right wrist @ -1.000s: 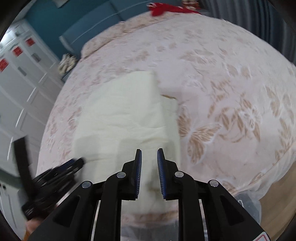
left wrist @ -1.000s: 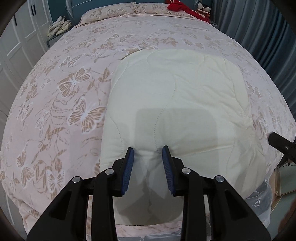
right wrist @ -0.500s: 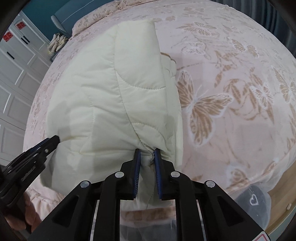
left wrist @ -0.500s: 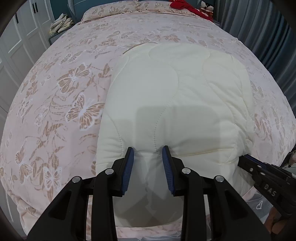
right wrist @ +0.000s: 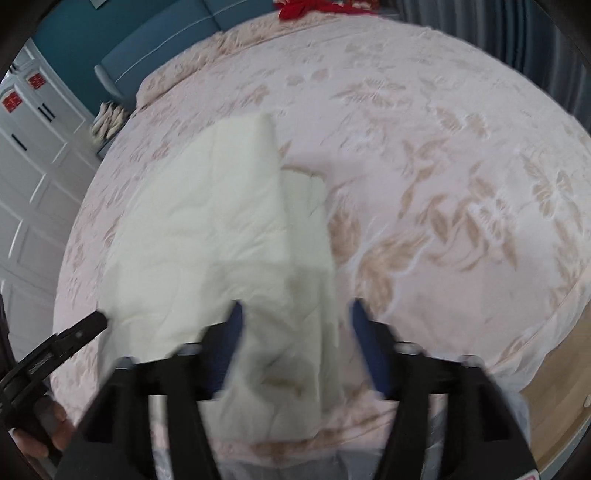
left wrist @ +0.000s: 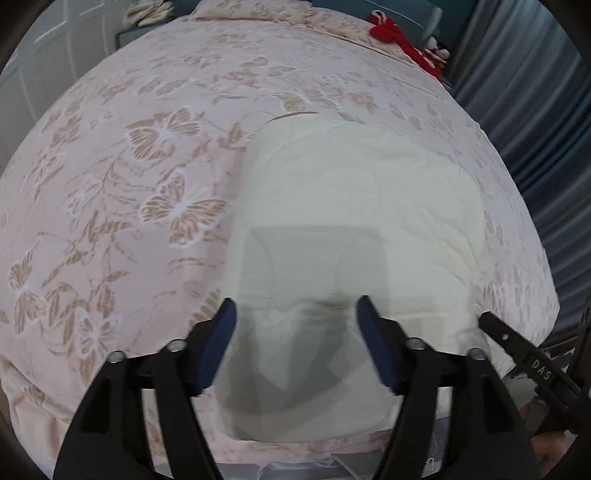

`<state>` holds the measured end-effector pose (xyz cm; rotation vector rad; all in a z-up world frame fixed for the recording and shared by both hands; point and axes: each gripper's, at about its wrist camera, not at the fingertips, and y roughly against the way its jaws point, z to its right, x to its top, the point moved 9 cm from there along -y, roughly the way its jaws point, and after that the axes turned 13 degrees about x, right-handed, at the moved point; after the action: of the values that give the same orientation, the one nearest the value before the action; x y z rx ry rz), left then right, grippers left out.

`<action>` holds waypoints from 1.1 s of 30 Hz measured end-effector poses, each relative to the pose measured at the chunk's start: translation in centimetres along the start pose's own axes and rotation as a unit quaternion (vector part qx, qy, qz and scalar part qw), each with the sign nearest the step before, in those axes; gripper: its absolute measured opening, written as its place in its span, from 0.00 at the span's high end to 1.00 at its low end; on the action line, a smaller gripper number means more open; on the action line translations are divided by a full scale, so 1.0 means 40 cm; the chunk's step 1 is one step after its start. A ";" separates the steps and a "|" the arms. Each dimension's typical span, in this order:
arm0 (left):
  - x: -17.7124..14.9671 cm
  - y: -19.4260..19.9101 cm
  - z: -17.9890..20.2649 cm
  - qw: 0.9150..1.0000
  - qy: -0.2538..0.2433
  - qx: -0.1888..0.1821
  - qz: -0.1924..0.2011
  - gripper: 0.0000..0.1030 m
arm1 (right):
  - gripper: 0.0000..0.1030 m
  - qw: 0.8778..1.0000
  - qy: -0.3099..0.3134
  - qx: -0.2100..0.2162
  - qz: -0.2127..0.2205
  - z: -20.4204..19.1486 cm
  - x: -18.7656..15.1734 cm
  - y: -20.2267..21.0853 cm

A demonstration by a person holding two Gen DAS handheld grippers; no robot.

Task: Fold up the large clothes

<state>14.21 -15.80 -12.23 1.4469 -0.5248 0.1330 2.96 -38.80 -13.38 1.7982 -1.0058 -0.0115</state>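
Pink butterfly-print bedding [left wrist: 122,236] fills both wrist views, and near its foot edge lies the cream quilted garment [left wrist: 351,229], folded into a thick block. Over its near edge the left gripper [left wrist: 295,314] and the right gripper [right wrist: 293,308] each hold their blue-padded fingers wide apart, gripping nothing, the right one's side reading "DAS". Farther off are a red item [left wrist: 391,33] by the pillows, white cabinet doors [right wrist: 29,177] with red labels too blurred to read, and grey-blue curtains [left wrist: 535,129].

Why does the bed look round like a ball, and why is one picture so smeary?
Both views: fisheye lenses bow the bedspread into a dome. Right wrist view: motion blur smears the right gripper and cream quilt. Left wrist view: sharper, with the left gripper casting a grey shadow on the quilt.
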 end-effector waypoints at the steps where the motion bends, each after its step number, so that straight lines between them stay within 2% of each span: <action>1: 0.001 -0.009 -0.009 1.000 0.006 -0.001 -0.007 0.26 | 0.37 1.000 -0.006 0.001 -0.007 0.007 0.000 -0.009; 2: -0.002 -0.026 -0.020 1.000 0.015 -0.003 -0.020 0.24 | 0.37 0.999 -0.023 0.013 -0.021 0.015 -0.005 -0.029; 4: -0.013 -0.056 -0.032 0.998 0.036 -0.020 -0.048 0.13 | 0.36 0.997 -0.056 0.038 -0.038 0.027 -0.014 -0.061; 8: -0.031 -0.100 -0.044 0.992 0.077 -0.056 -0.082 0.05 | 0.30 0.994 -0.083 0.054 -0.051 0.053 -0.034 -0.099; 12: -0.043 -0.135 -0.024 0.983 0.107 -0.105 -0.108 0.04 | 0.29 0.986 -0.127 0.089 -0.066 0.071 -0.052 -0.133; 19: -0.034 -0.156 0.001 0.985 0.090 -0.111 -0.098 0.04 | 0.28 0.973 -0.170 0.138 -0.069 0.071 -0.075 -0.181; 20: -0.032 -0.152 0.003 0.985 0.086 -0.111 -0.097 0.05 | 0.31 0.973 -0.169 0.139 -0.069 0.071 -0.075 -0.181; 23: -0.025 -0.123 0.007 0.990 0.061 -0.102 -0.080 0.18 | 0.43 0.978 -0.149 0.131 -0.067 0.052 -0.067 -0.169; 25: -0.021 -0.095 0.004 0.992 0.042 -0.099 -0.068 0.31 | 0.55 0.984 -0.119 0.113 -0.063 0.026 -0.058 -0.154; 27: -0.018 -0.061 0.004 0.993 0.027 -0.098 -0.053 0.38 | 0.62 0.989 -0.095 0.098 -0.059 -0.003 -0.051 -0.138; 30: -0.005 0.006 -0.016 0.997 0.005 -0.074 -0.018 0.42 | 0.67 0.992 -0.067 0.093 -0.057 -0.061 -0.039 -0.125; 33: 0.010 0.048 -0.055 0.998 0.003 -0.061 0.000 0.43 | 0.69 0.993 -0.037 0.097 -0.057 -0.142 -0.054 -0.120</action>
<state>14.39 -13.49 -10.39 1.3265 -0.5202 0.1039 7.02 -32.50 -15.35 2.0441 -0.9823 -0.0524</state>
